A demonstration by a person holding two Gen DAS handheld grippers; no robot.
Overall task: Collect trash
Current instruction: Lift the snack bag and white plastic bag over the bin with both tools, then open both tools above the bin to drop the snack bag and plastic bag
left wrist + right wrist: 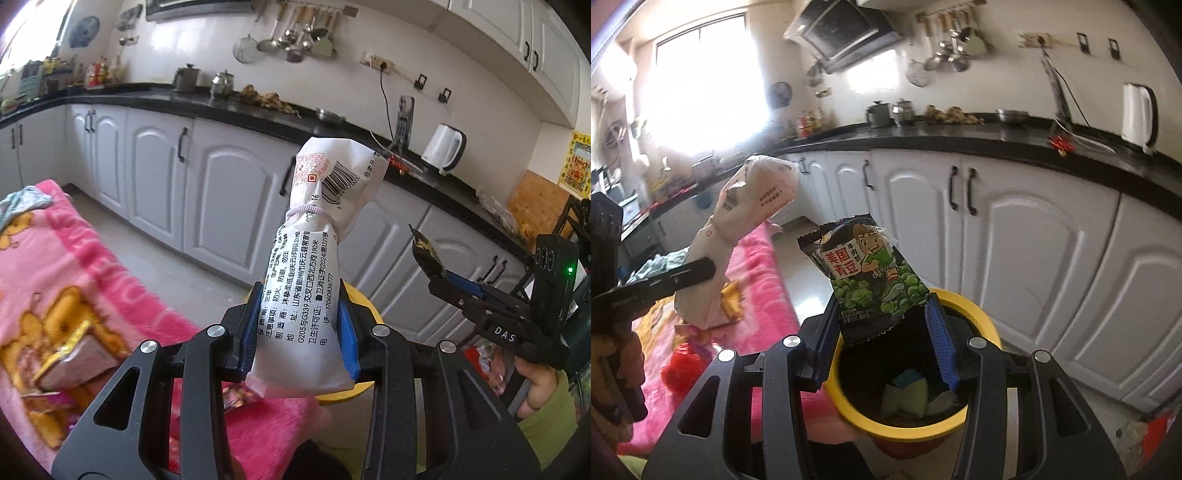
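With my left gripper pinching the white tissue pack and my right gripper pinching the green-pea snack packet, I should centre each over the near yellow-rimmed bin (sponges already lie inside) before letting go.

white pack: thin plastic film, faintly glossy, creased, printed in black
snack packet: shiny printed foil-like film, crinkled, with serrated end seals
left gripper: matt black plastic arms, ribbed blue pads, bright metal pivot screws
right gripper: same matt black and ribbed blue
bin: smooth yellow plastic rim
blanket: fluffy pink cloth
countertop: glossy black
cupboard doors: smooth white, satin
kettle: glossy white plastic
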